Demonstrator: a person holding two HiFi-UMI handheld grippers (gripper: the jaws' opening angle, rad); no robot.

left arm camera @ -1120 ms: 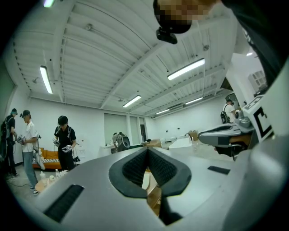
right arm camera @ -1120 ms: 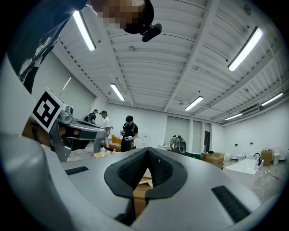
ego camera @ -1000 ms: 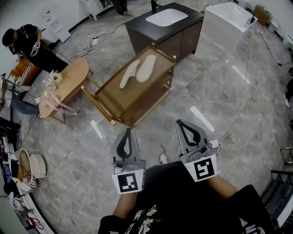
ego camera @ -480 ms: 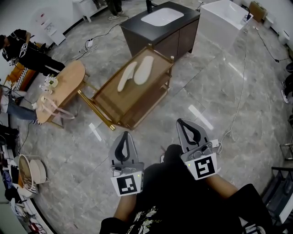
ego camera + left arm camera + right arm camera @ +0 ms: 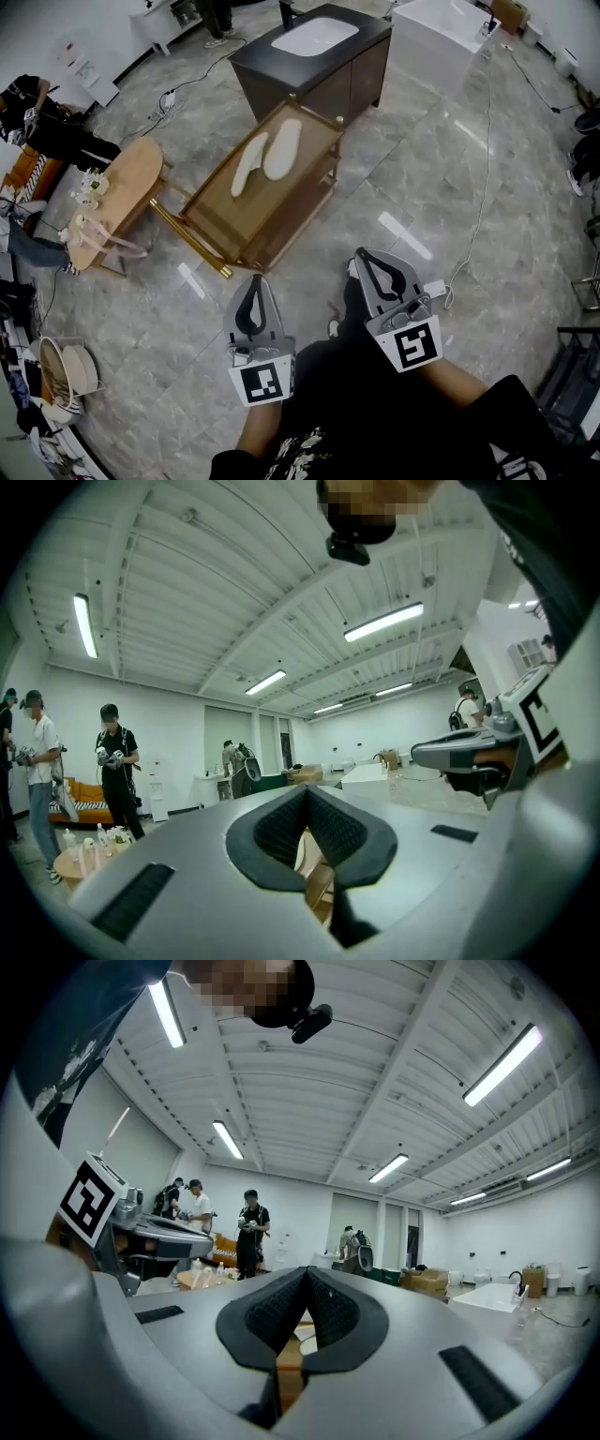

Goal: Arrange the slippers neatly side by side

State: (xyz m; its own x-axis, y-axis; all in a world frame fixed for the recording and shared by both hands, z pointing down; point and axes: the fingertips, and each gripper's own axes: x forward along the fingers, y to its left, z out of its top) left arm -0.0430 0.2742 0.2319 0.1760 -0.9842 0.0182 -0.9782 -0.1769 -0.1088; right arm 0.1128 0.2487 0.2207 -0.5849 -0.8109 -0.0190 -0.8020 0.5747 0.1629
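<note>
Left gripper and right gripper sat low in the middle of the frame, jaws closed on nothing, well apart from the slippers. These lay close together on a wooden cart in the upper middle. They looked light, soft and flat, so a pinch at the heel edge would likely serve.

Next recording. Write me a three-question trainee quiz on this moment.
1. The slippers lie on: A) the floor; B) the wooden trolley; C) the round table.
2. True or false: the left hand-held gripper holds a slipper.
3. Fill in: the right hand-held gripper has its jaws ____.
Key: 1 B; 2 false; 3 shut.
</note>
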